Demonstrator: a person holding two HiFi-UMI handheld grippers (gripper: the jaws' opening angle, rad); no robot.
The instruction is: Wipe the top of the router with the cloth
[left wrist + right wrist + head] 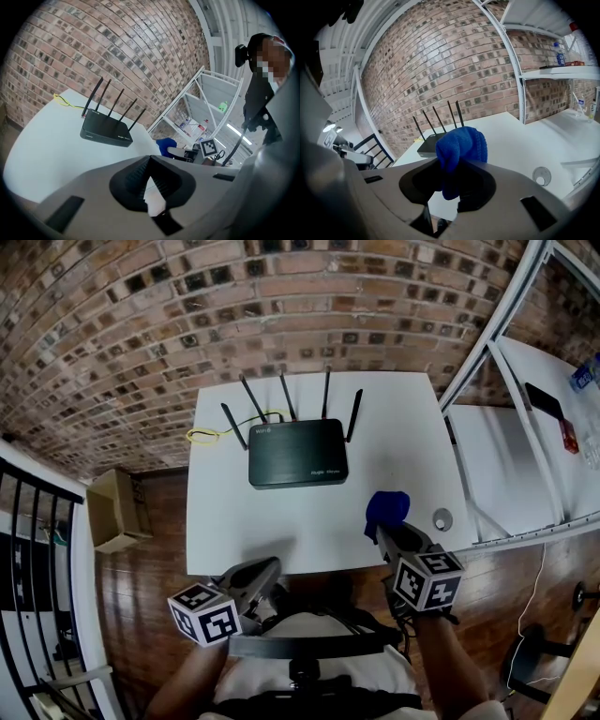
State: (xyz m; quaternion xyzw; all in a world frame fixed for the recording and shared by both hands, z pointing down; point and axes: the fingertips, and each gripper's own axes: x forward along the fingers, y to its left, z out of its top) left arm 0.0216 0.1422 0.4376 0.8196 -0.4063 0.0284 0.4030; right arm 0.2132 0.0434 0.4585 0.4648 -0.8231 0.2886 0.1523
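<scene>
Router (297, 453), black with five antennas standing up, sits on the white table (394, 427) in the head view, on the half toward the brick wall. A yellow cable (208, 434) lies just left of the router. Nearer the person than the router and to its right, the right gripper (389, 532) holds a blue cloth (385, 510) above the tabletop, well apart from the router. A small round disc (442, 519) lies farther right of the router than the cloth does. The left gripper (258, 579) hangs at the table edge farthest from the router, to its left. In the left gripper view, the left gripper (149, 158) has its jaws brought together at the tips with nothing between them; the router (107, 130) stands well beyond them, and the cloth (165, 144) shows to the router's right. In the right gripper view, the right gripper (454, 161) has its jaws clamped on the bunched cloth (461, 143), which partly covers the router (429, 145) behind it.
</scene>
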